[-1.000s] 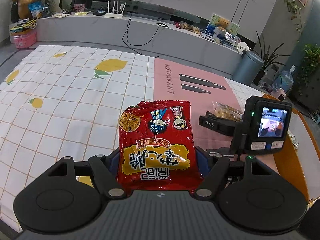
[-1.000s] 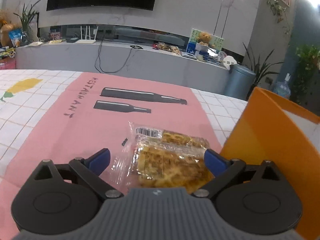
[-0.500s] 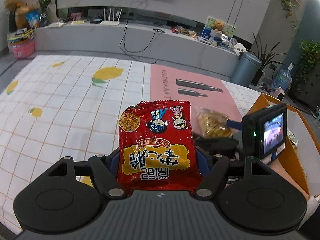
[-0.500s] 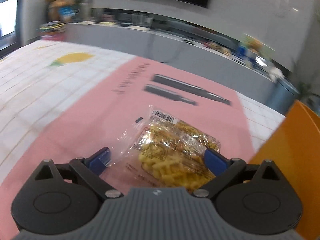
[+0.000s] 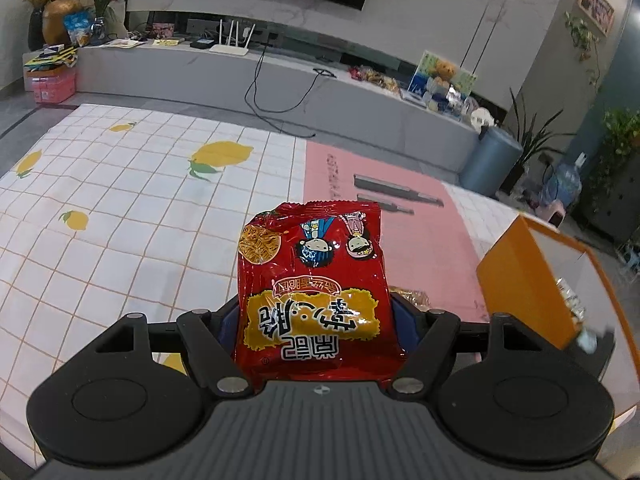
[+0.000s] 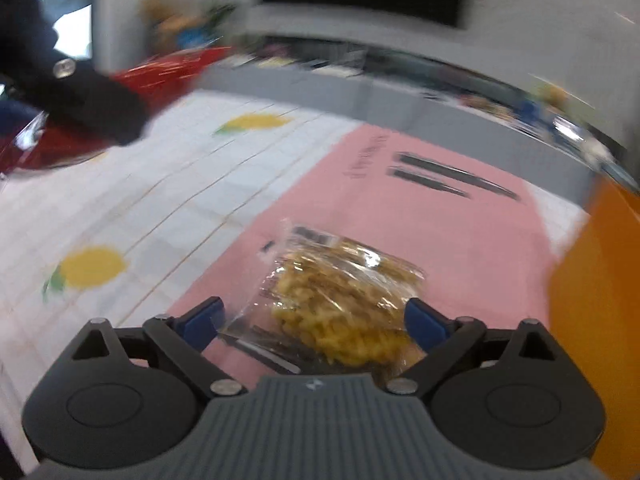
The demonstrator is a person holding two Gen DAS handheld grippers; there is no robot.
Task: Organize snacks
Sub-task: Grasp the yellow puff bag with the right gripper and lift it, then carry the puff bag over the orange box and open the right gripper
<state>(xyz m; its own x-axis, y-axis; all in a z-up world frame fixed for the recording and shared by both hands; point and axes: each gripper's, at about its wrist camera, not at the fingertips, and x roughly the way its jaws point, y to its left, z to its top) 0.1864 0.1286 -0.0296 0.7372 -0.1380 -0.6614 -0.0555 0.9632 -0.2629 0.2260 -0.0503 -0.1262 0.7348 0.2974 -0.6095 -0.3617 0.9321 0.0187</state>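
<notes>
My left gripper (image 5: 312, 320) is shut on a red snack packet (image 5: 314, 292) with cartoon faces and holds it above the table. My right gripper (image 6: 318, 322) is shut on a clear packet of yellow crispy snacks (image 6: 340, 300), lifted over the pink mat (image 6: 400, 216). The right wrist view is blurred. The red packet also shows there at the upper left (image 6: 160, 76), beside the left gripper's dark body (image 6: 80, 92). An orange box (image 5: 524, 284) stands at the right and also shows in the right wrist view (image 6: 600, 320).
The table has a white checked cloth with lemons (image 5: 120, 216) and a pink mat (image 5: 420, 232). Some packets lie inside the orange box (image 5: 572, 300). A grey TV bench (image 5: 280, 80) and a grey bin (image 5: 488, 160) stand behind the table.
The right gripper has lifted its clear packet off the mat and swung left and upward. The left gripper has risen with the red packet. The right gripper's camera has left the left wrist view.
</notes>
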